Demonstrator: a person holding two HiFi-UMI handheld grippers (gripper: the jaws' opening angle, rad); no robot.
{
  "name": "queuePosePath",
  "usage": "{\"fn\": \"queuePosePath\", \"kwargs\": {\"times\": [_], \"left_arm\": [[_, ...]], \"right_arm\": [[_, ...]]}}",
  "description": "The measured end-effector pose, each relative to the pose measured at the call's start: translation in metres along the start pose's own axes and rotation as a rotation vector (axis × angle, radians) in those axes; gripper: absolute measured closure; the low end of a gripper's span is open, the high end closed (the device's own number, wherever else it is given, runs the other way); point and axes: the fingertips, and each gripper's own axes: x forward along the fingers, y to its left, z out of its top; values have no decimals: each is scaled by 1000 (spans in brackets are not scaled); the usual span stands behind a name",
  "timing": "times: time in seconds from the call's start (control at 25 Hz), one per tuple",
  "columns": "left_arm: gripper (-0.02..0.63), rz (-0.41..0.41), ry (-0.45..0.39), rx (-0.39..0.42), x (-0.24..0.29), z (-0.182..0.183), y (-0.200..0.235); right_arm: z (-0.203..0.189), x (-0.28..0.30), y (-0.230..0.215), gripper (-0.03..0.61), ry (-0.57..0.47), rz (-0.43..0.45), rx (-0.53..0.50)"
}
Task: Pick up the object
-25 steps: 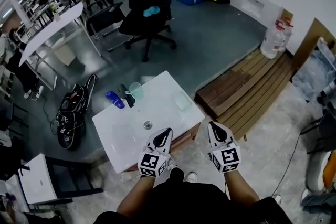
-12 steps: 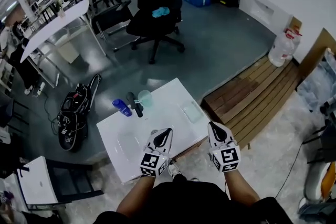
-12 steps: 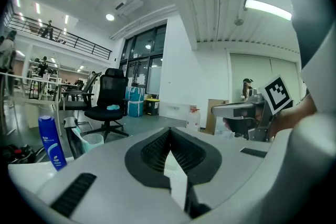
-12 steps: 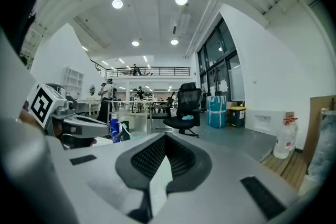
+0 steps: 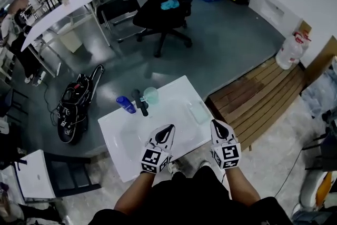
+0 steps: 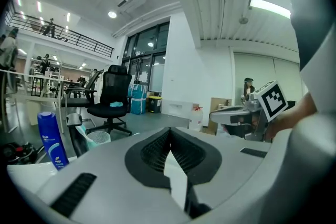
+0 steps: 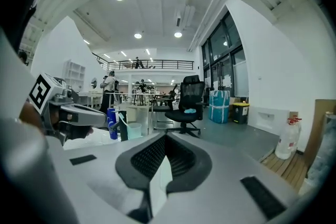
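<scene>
Seen from above, a person stands at a small white table (image 5: 121, 158) holding a gripper in each hand. The left gripper (image 5: 168, 128) hovers over the table's near part, its fingers clenched together with nothing between them. The right gripper (image 5: 217, 124) is held at the table's near right edge, its fingers likewise clenched and empty. Neither touches anything. At the table's far side, well apart from both grippers, three things stand close together in a row: a blue bottle (image 5: 125, 104), a dark upright object (image 5: 140, 103) and a pale green cup (image 5: 151, 95). A clear flat piece (image 5: 199, 111) lies near the right edge. A black office chair (image 5: 163, 5) stands on the floor beyond.
</scene>
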Motion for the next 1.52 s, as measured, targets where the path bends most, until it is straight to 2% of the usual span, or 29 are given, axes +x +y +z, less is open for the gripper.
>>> {"fn": "queuePosePath", "kwargs": {"times": [0.52,0.8,0.96,1.0,1.24,1.52], "left_arm": [[600,137,58,-98,9,-17,2],[600,189,83,-127,2,-33,7],[600,211,94,-150,1,-38,8],[600,215,91,-151,1,-39,9],[600,218,98,-155,5,-43,7],[600,227,111,-170,6,-50,9]], "right_arm": [[-59,27,-11,562,129,98,13],[-84,33,-13,561,187,83,3],[-93,39,-10,560,213,103,1],[-96,42,-10,547,222,110,1],[-115,55,-11,278,289,140,10],[-143,75,-8,173,389,172,2]]}}
